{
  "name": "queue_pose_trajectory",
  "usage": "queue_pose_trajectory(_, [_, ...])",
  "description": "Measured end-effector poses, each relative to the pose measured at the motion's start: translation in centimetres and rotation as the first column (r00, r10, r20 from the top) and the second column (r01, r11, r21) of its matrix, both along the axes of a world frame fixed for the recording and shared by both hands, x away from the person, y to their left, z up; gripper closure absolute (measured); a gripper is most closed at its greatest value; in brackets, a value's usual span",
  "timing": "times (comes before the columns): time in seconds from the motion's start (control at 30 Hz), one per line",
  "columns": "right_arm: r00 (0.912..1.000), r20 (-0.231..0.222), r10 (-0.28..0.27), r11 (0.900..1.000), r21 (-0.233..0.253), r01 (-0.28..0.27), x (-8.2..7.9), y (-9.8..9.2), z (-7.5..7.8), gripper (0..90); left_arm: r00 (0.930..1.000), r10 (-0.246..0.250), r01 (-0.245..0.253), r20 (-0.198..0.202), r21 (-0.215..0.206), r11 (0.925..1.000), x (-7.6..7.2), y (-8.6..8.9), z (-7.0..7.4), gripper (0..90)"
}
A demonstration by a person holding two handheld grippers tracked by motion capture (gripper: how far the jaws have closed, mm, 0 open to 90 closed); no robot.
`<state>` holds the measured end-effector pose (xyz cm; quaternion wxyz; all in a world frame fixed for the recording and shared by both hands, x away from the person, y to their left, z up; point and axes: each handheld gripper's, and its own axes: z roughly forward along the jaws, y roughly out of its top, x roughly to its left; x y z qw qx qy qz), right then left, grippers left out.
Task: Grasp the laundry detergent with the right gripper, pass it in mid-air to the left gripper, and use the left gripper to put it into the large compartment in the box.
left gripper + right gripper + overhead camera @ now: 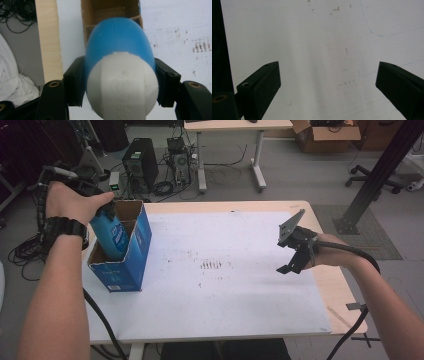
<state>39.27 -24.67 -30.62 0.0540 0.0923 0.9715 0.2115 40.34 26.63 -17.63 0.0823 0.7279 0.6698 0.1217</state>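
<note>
A blue bottle (111,236) with a white cap (122,86) stands partly inside an open blue cardboard box (131,262) at the left of the table. My left gripper (102,209) is shut on the bottle near its cap, a black jaw pressed on each side, with the box mouth (110,12) below it. My right gripper (289,265) hovers at the right side above the white table cover (225,285). It stands open, jaws wide apart with nothing between its fingers (263,85).
The white cover has dark scuff marks (211,265) in the middle. The wooden table edge (345,295) shows at the right. Past the table are a computer tower (140,165), cables, another desk (235,127) and a cardboard box (325,137).
</note>
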Motion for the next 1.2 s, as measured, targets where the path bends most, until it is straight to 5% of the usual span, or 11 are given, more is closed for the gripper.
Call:
queue_pose_trajectory(0.57, [0.9999, -0.009, -0.01, 1.0, 0.004, 0.01, 0.0, -0.4, -0.3, 5.8, 0.998, -0.008, 0.007, -0.063, -0.009, 0.9999, 0.6, 0.4, -6.0, 37.9])
queue_pose_trajectory(1.2, [0.9998, -0.014, -0.012, 1.0, 0.004, 0.012, 0.0, -0.4, -0.5, 5.9, 0.9965, -0.019, 0.019, -0.081, 0.004, 0.9998, 0.8, 0.1, -8.8, 37.8])
